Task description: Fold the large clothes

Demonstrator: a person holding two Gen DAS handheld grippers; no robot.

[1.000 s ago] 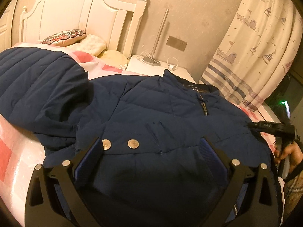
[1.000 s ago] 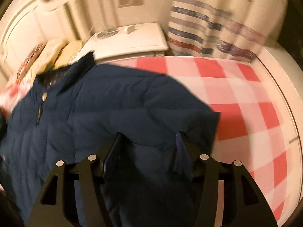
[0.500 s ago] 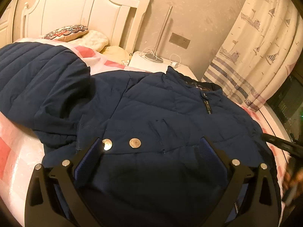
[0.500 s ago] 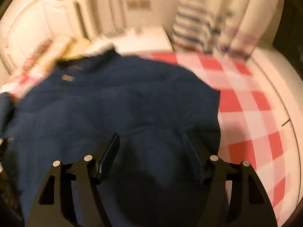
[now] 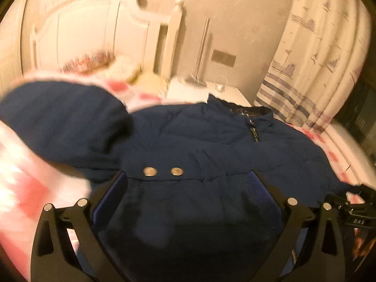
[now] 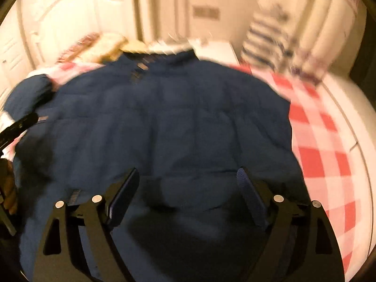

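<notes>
On the checked bed [image 6: 326, 155], navy quilted jacket [image 6: 178, 122] spread flat, right fingers [image 6: 188, 183] opening, left fingers [image 5: 188, 188] wide, both empty.

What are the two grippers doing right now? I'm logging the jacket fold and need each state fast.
Left gripper: open, nothing held, jaws spread above the navy jacket.
Right gripper: jaws opening, nothing gripped, jacket lies beneath them.

I see dim, warm yellow light in both views, heavy motion blur on the headboard [image 5: 77, 35] and curtain [image 6: 282, 35], and dark, bowed fisheye corners.
</notes>
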